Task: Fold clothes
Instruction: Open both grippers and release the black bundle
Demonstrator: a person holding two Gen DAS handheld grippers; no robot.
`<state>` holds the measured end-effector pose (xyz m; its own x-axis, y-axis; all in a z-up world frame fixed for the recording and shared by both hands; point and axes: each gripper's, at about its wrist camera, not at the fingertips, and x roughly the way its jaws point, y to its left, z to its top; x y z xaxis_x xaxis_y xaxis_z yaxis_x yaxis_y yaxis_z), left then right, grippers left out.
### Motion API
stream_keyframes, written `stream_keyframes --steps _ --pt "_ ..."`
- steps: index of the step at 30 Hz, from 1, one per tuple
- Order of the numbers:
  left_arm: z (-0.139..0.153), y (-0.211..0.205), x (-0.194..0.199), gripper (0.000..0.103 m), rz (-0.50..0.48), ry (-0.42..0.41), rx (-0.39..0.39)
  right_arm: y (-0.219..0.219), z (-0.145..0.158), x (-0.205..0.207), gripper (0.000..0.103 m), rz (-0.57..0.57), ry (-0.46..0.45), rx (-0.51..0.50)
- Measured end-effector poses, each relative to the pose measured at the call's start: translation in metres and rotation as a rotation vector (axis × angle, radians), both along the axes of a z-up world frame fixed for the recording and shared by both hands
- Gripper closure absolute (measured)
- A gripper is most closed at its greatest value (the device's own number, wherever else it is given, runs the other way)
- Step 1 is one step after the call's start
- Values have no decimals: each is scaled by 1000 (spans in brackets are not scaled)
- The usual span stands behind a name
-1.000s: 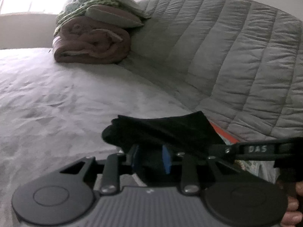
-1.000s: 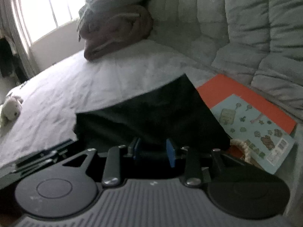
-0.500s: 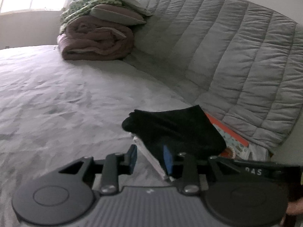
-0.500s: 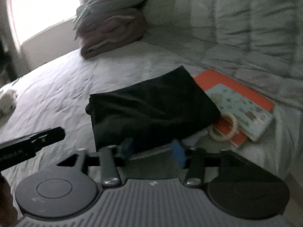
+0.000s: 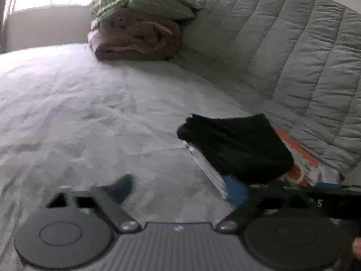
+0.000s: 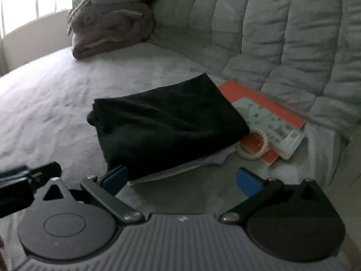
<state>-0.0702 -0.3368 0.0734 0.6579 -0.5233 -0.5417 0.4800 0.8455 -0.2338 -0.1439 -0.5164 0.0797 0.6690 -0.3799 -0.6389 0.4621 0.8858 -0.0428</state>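
Now both claws let go, black garment folded on the bed.

Left gripper and right gripper opening wide, blue pads no longer pinching cloth as a second ago, nothing between the jaws. Just ahead of the right claw, and ahead and right of the left, folded black garment lying on white paper on the grey bed. Beyond it to the right, orange book and rope ring; far back, rolled brown blanket.
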Motion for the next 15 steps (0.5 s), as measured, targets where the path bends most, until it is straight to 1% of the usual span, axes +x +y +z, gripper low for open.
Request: stream_keyframes --steps 2,5,8,11,15 --pt "-2 0 3 1 11 -4 4 1 -1 3 0 -13 23 -12" --pt "-7 -2 10 1 8 43 4 1 -1 8 0 -30 58 -26" --pt "-11 -5 13 1 7 76 3 -2 1 9 0 -45 50 4" --pt "-12 -11 11 1 -1 83 38 -5 2 10 0 -61 54 32" --pt "-12 -18 7 1 -15 90 82 -4 4 7 0 -63 54 20"
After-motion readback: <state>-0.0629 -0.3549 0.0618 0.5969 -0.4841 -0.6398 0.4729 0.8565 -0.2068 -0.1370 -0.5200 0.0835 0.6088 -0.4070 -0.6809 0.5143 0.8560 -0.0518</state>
